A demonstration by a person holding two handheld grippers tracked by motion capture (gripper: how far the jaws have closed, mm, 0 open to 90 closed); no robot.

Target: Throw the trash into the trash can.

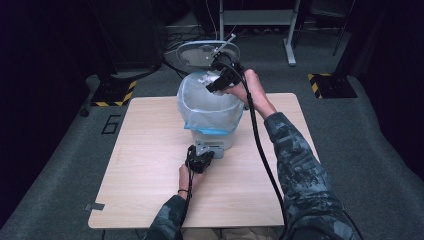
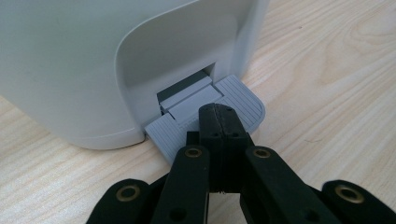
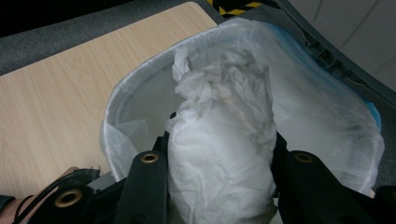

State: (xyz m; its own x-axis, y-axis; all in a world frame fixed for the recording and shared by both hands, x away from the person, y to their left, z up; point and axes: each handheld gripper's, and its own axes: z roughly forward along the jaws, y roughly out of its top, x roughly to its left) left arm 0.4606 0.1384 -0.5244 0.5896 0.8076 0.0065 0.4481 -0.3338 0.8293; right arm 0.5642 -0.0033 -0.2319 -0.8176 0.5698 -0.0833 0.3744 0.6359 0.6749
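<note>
Pale wooden bench (image 1: 150,165), white pedal bin (image 1: 212,112) lined with clear plastic bag at its middle, right gripper (image 1: 216,85) clamping crumpled white tissue wad (image 3: 224,140) above bin's opening, left gripper (image 2: 217,114) closed, pressing grey ribbed pedal (image 2: 243,100) at bin's foot

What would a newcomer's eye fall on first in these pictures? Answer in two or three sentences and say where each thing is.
First, the white pedal bin at the far middle of the table, lined with a bag and its lid up. Above its mouth the right gripper is shut on a crumpled tissue. At the bin's foot, the shut left gripper rests on the grey pedal.
</note>
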